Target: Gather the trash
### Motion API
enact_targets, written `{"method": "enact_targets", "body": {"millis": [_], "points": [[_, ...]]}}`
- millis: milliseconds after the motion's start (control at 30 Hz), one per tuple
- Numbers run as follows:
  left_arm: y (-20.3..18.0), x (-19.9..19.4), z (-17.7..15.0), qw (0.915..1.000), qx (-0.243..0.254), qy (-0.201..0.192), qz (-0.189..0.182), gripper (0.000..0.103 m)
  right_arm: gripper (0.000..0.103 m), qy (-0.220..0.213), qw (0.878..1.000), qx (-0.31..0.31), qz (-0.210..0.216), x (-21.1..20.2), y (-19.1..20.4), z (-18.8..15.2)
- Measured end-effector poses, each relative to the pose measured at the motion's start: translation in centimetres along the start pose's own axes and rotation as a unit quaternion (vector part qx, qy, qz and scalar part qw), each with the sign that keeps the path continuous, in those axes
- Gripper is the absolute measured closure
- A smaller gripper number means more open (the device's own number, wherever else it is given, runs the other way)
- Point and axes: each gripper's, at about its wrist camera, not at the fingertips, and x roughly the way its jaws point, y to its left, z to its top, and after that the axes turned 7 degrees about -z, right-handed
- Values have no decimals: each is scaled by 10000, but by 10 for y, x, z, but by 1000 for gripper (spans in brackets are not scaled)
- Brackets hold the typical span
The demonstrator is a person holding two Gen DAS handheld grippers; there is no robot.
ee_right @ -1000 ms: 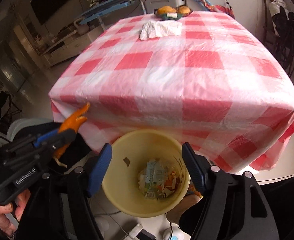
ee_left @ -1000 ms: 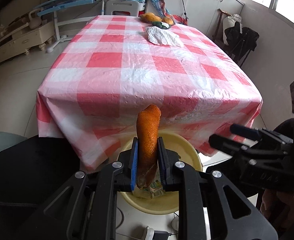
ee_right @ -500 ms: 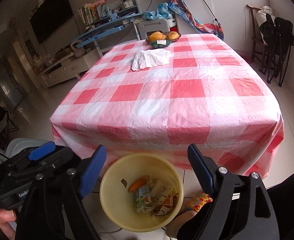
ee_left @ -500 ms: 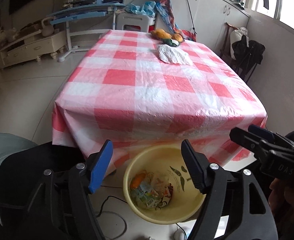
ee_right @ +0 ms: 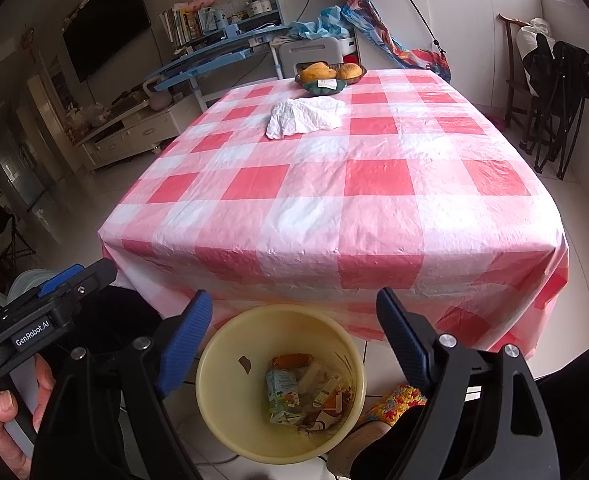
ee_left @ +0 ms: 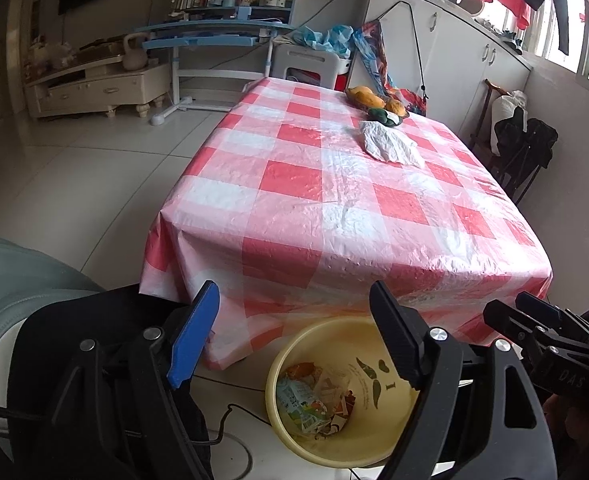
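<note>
Yellow plastic bin [ee_right: 280, 384] sits on the floor against the near edge of the checked table [ee_right: 334, 200], holding cartons and an orange peel [ee_right: 293, 359]. We hold both the left gripper [ee_left: 294, 340] and right gripper [ee_right: 294, 344] above it, released and empty. Next we likely reach across to the crumpled white plastic bag [ee_right: 304, 117] at the table's far end.

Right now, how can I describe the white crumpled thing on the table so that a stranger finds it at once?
Find the table with the red and white checked cloth. Toward its far end stands a dark fruit dish. Just in front lies the crumpled white bag: the only flat, wrinkled, colourless thing there.
</note>
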Motion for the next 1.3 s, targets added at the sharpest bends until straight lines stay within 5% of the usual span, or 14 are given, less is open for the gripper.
{"method": "enact_targets", "body": {"millis": [1300], "points": [[7,-5,10,9997,-178,-158,-14,24,21,-126,9994,116,285,-5,0,9]]}}
